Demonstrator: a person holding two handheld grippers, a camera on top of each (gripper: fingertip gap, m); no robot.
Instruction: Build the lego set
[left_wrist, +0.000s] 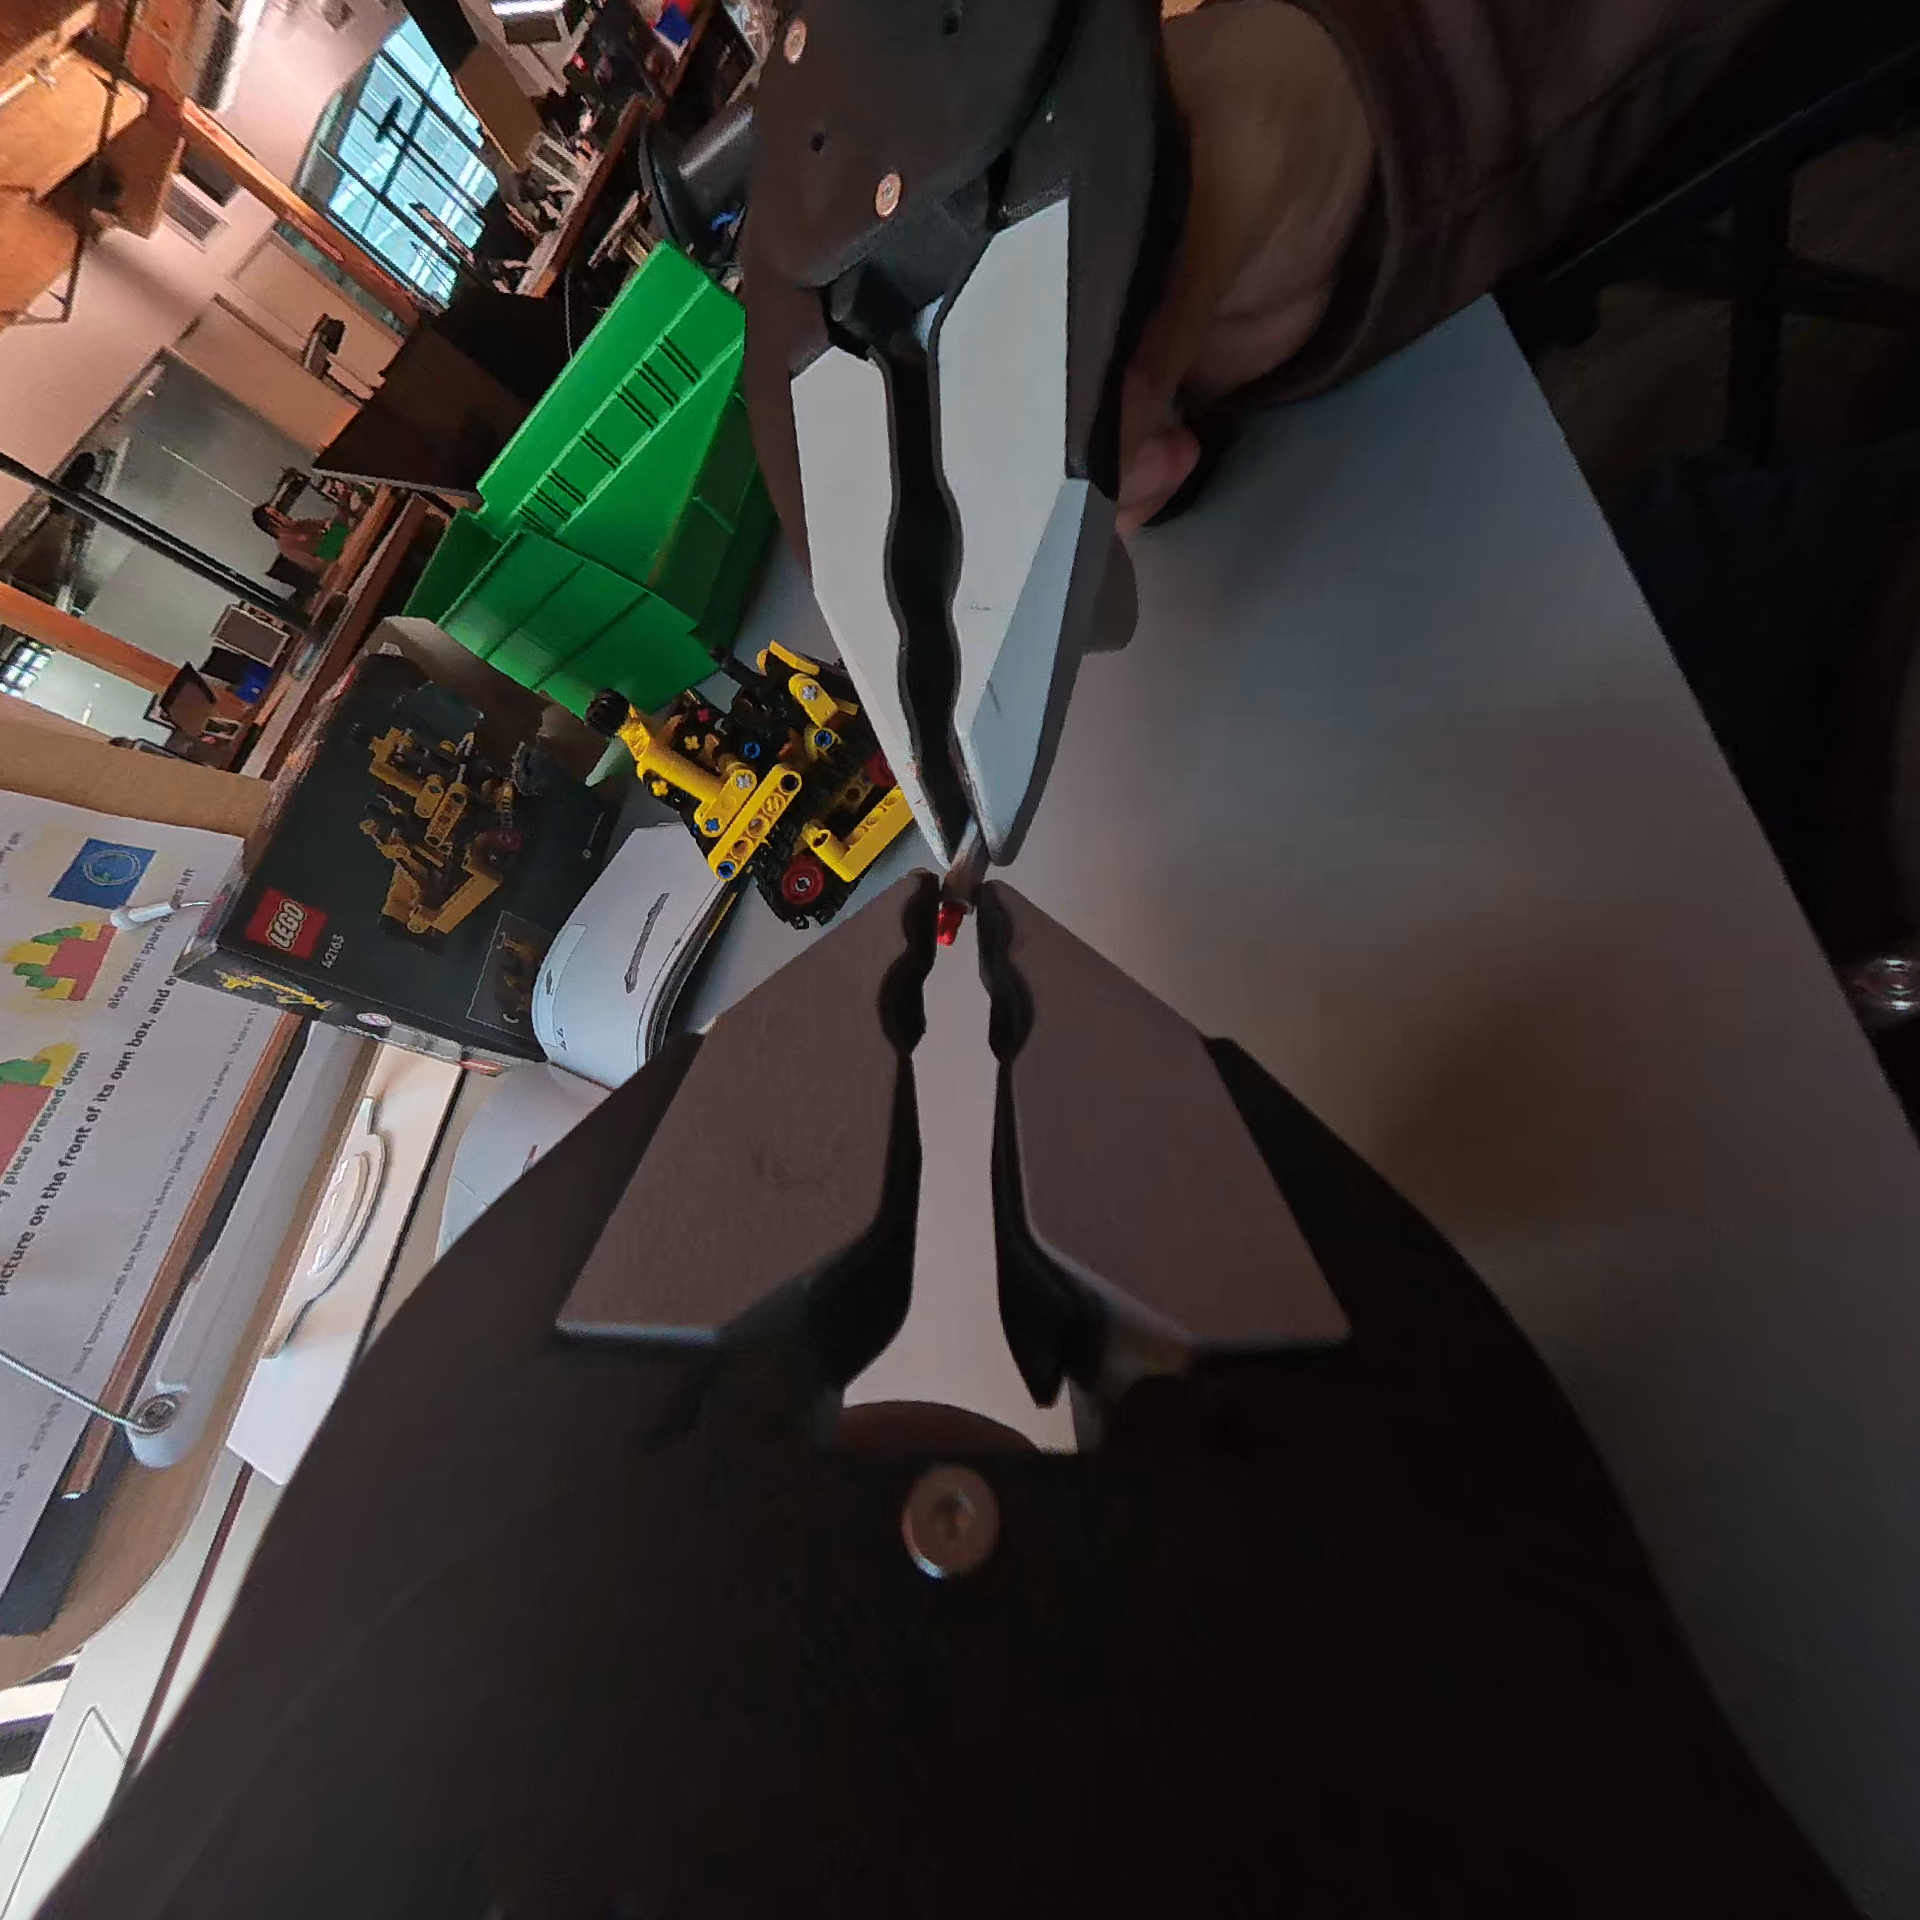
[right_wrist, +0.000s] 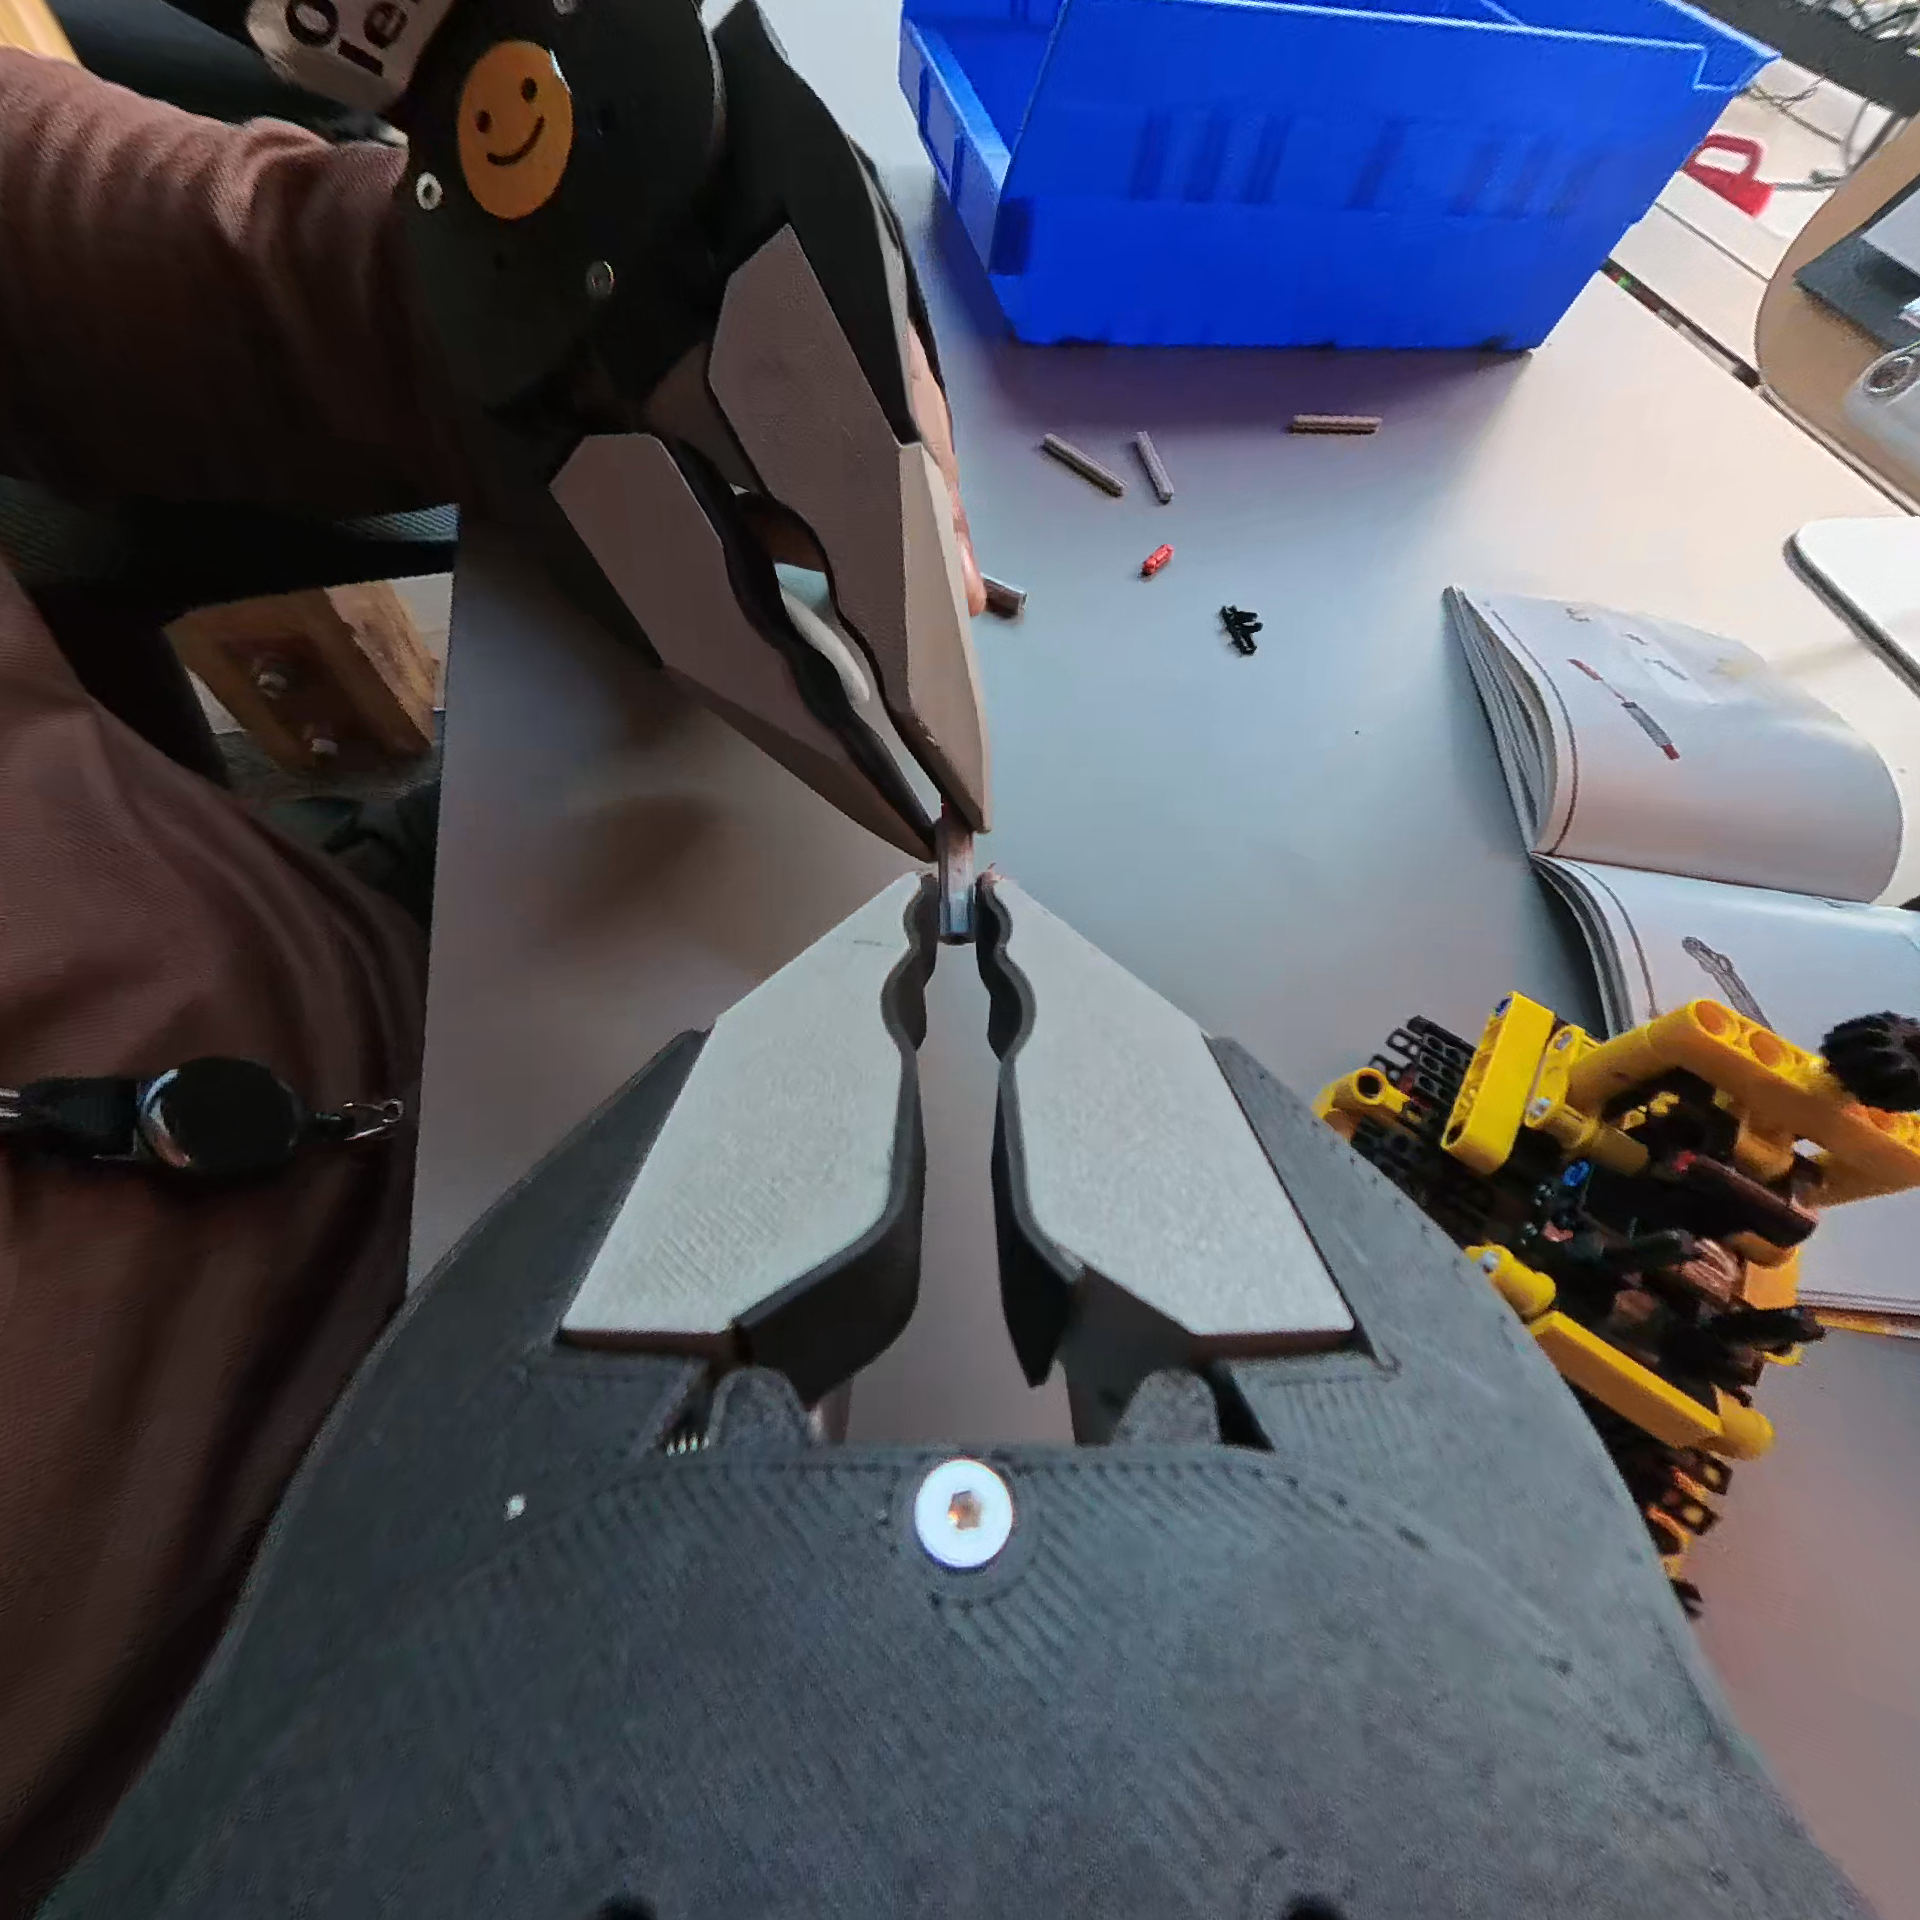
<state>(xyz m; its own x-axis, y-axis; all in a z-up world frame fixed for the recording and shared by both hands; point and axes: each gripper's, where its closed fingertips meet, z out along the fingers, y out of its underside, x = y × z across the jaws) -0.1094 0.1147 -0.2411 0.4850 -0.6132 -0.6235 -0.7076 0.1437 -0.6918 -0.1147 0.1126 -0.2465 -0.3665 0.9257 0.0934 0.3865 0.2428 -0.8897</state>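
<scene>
Above the table, a small sub-assembly, model mostly built.
Left gripper pinches red pin, right gripper clamps grey axle; 4 loose axles remain.

This looks like a shared lab or maker workshop, not a home. The left wrist view shows a large open hall beyond the grey desk: tall paned windows, wooden beams and railings on an upper level, and rows of cluttered benches with equipment far off. Stackable green bins stand at the far end of the desk, beside a kit box and a printed notice sheet at the left. The right wrist view adds a blue storage bin far across the desk, an open instruction booklet at the right, and small loose parts scattered between them.
</scene>
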